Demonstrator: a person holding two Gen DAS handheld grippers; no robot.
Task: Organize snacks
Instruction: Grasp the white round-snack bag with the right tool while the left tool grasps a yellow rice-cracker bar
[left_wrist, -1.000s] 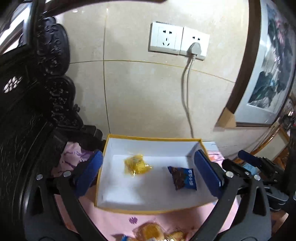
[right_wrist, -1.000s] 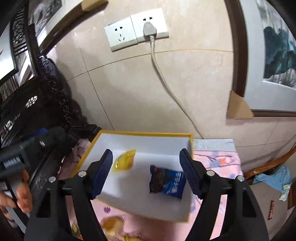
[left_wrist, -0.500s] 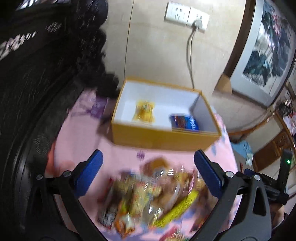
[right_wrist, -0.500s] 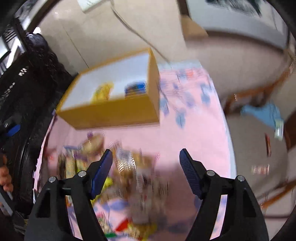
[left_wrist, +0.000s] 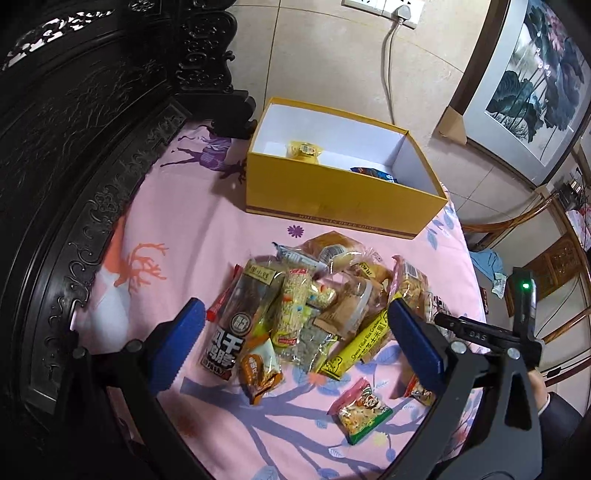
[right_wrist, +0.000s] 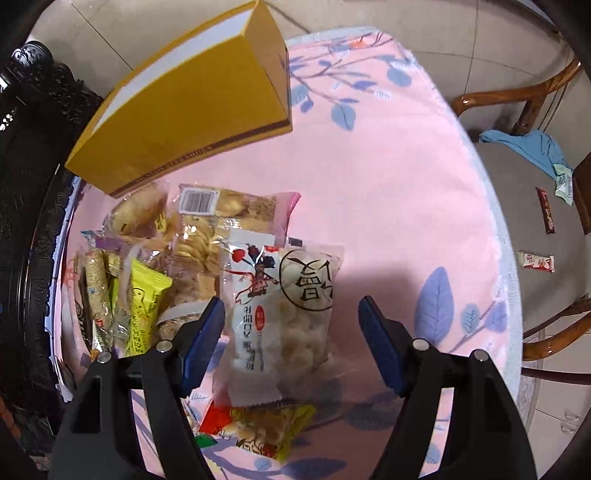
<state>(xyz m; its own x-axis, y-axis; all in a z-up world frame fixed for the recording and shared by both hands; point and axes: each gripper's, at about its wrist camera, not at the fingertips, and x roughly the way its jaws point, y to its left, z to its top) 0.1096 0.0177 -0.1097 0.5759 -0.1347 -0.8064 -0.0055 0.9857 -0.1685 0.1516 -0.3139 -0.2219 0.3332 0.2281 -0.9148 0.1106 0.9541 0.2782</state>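
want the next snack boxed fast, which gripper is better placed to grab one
Right, probably: the right gripper stands open directly over the white rice-cracker packet. The left gripper hangs open over the crowded snack pile.

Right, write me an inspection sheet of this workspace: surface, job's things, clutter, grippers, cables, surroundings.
Surface: pink cloth with leaf and deer prints covers the table.
Job's things: yellow box, open, white inside, holding a yellow packet and a blue packet; snack pile loose on the cloth in front of it.
Clutter: two small wrappers and a blue cloth on the chair seat.
Grippers: left gripper open above the pile; right gripper open, a clear cracker bag between its fingers, not pinched.
Cables: white cord runs from the wall socket down behind the box.
Surroundings: dark carved furniture, tiled wall, framed painting.
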